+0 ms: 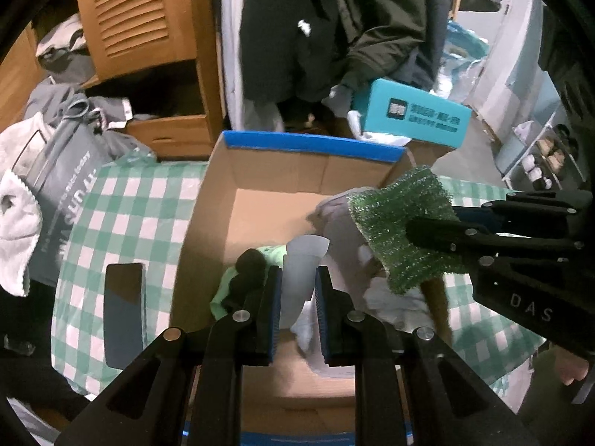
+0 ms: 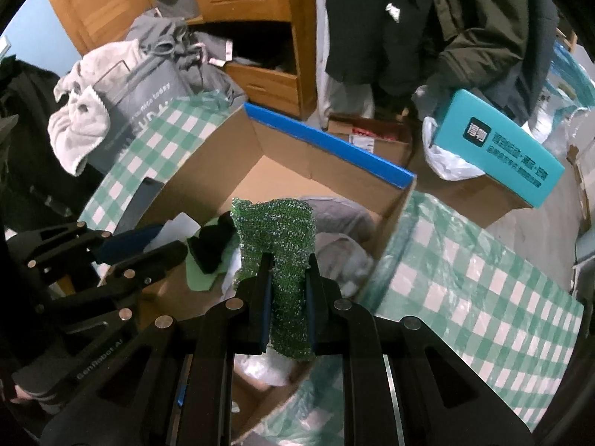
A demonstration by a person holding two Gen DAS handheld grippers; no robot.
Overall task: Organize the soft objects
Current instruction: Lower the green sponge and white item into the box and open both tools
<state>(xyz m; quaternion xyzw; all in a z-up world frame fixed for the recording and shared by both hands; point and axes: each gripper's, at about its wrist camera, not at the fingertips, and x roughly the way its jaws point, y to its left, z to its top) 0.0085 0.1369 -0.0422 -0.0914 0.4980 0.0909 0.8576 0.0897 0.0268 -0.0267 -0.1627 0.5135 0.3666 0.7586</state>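
An open cardboard box (image 1: 308,148) with a blue rim stands on the green-checked tablecloth (image 1: 122,208). In it lie a grey cloth (image 1: 342,223), a light green cloth (image 2: 202,278), a black soft item (image 1: 249,271) and white pieces. In the left wrist view, my left gripper (image 1: 298,273) hangs over the box's near half, shut on a pale white soft piece (image 1: 303,256). My right gripper (image 2: 289,258) is shut on a green mesh scrubber (image 2: 275,234) above the box's right side. Each gripper shows in the other's view: the right gripper (image 1: 431,223) and the left gripper (image 2: 169,239).
A dark flat slab (image 1: 124,312) lies on the cloth left of the box. A grey bag (image 1: 70,186) draped with a white towel (image 1: 15,223) stands at the table's far left. Behind are a wooden cabinet (image 1: 148,37), hanging dark jackets (image 1: 334,18) and a teal box (image 1: 412,115).
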